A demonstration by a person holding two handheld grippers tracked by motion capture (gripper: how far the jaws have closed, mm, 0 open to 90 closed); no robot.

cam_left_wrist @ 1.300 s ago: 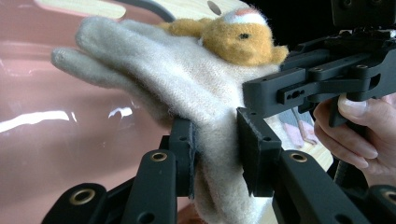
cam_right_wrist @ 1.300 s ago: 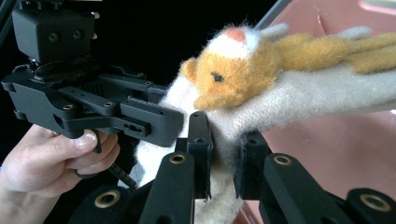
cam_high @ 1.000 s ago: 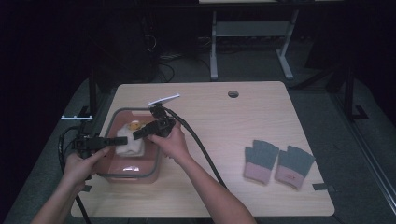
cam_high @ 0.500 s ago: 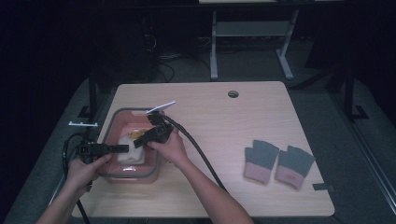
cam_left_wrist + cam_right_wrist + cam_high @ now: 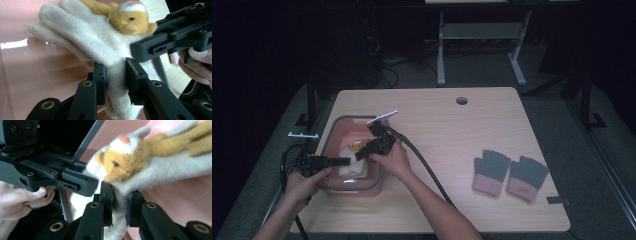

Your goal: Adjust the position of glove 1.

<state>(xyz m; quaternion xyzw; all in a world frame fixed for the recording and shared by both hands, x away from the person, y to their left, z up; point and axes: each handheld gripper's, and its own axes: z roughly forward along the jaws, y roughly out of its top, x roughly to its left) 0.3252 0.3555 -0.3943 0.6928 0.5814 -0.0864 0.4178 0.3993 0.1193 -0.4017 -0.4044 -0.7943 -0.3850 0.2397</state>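
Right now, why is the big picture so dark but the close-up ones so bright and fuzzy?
High view: the room around the table is nearly black, and the pink bin looks dim. Left gripper view: the cream glove is brightly lit, and the bin's shiny pink bottom mirrors it with a white glare streak. Right gripper view: the orange bear patch is soft, and the nearest jaws are blurry.

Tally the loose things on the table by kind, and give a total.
Cream gloves with an orange plush animal: 1, the cream glove, lying in the bin.
Grey and pink fingerless gloves: 2, left grey glove and right grey glove.
Pink bins: 1, the pink bin.
Total: 4
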